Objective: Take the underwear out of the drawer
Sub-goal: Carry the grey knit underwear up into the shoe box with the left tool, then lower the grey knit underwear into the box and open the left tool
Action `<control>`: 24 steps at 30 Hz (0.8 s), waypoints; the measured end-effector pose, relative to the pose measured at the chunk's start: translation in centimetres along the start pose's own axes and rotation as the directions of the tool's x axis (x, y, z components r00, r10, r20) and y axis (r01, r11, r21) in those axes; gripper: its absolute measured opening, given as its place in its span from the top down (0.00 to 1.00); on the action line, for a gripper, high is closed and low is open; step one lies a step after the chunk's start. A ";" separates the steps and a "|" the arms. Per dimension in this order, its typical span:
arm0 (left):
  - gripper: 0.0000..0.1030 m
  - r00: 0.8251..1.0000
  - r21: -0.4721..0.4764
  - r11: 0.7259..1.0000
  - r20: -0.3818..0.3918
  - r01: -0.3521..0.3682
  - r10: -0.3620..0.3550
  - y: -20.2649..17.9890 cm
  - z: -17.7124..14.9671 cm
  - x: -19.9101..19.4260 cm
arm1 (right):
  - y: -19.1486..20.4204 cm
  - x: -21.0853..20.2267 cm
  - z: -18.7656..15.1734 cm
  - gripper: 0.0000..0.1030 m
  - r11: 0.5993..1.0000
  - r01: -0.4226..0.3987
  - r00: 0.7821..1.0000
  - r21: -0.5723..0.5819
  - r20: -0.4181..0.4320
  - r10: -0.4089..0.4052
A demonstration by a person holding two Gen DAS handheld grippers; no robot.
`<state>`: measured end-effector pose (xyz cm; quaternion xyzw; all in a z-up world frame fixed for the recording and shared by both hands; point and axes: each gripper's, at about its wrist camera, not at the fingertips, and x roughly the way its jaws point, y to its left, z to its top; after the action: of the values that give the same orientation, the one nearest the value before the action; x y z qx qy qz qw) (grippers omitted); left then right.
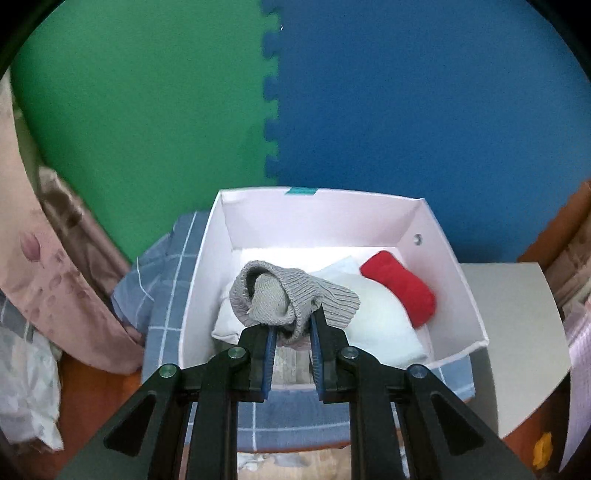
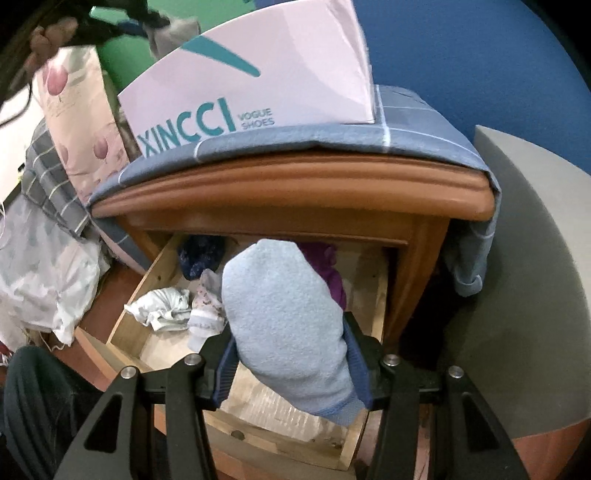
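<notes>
My left gripper (image 1: 291, 325) is shut on a grey knitted sock bundle (image 1: 284, 291), held above the open white shoe box (image 1: 461, 295). In the box lie a white garment (image 1: 384, 325) and a red rolled piece (image 1: 402, 288). My right gripper (image 2: 291, 350) is shut on a light blue fleecy rolled garment (image 2: 284, 321), raised over the open wooden drawer (image 2: 136, 325). Down in the drawer lie a white crumpled piece (image 2: 162, 306), a pale patterned piece (image 2: 207, 314), a dark blue item (image 2: 199, 254) and a purple one (image 2: 332, 273). In the right wrist view the left gripper with the grey bundle (image 2: 173, 33) shows at the top left.
The shoe box (image 2: 258, 81) stands on a blue checked cloth (image 2: 369, 140) over the wooden nightstand (image 2: 295, 192). Pink floral bedding (image 1: 55, 280) and pale bedding (image 2: 44, 273) crowd the left. A grey panel (image 1: 517, 332) lies right. Green and blue foam mats (image 1: 406, 110) cover the back.
</notes>
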<state>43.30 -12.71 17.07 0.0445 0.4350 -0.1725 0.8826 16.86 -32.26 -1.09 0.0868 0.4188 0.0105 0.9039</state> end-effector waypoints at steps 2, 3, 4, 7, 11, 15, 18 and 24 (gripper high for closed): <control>0.85 1.000 0.003 1.000 -0.031 -0.007 0.007 0.0 0.2 1.7 | -0.1 -0.1 0.1 0.49 1.000 -0.010 1.000 0.010 0.001 0.010; 0.85 0.999 0.003 1.000 -0.037 -0.021 0.021 -0.1 0.2 2.3 | -0.1 -0.2 0.2 0.49 1.000 -0.011 1.000 0.009 0.006 0.011; 0.85 0.998 0.003 0.999 -0.045 -0.032 0.033 0.0 0.4 3.0 | -0.1 -0.2 0.2 0.49 1.000 -0.012 1.000 0.007 0.005 0.012; 0.85 0.997 -0.001 0.999 -0.065 -0.045 0.045 0.0 0.6 4.5 | -0.1 -0.1 0.1 0.49 1.000 -0.013 1.000 0.009 -0.004 0.013; 0.83 0.995 0.023 0.999 -0.083 -0.049 0.051 -0.2 0.3 6.1 | -0.2 0.0 0.2 0.49 1.000 -0.017 1.000 0.020 0.000 0.017; 0.75 0.995 0.024 0.998 -0.074 -0.058 0.060 -0.3 0.0 6.3 | -0.2 0.1 0.2 0.49 1.000 -0.019 1.000 0.025 -0.005 0.019; 0.53 0.995 0.027 0.998 -0.079 -0.055 0.057 -0.5 -0.3 6.3 | -0.1 0.2 0.2 0.49 1.000 -0.015 1.000 0.018 -0.007 0.016; 0.39 0.998 0.049 0.997 -0.037 -0.053 0.055 -0.7 -1.2 5.0 | 0.1 0.2 0.2 0.49 1.000 -0.017 1.000 0.010 -0.008 0.018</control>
<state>44.97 -14.46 12.53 0.0805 0.4461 -0.1582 0.8772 17.20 -32.21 -1.10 0.0949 0.4215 0.0166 0.9017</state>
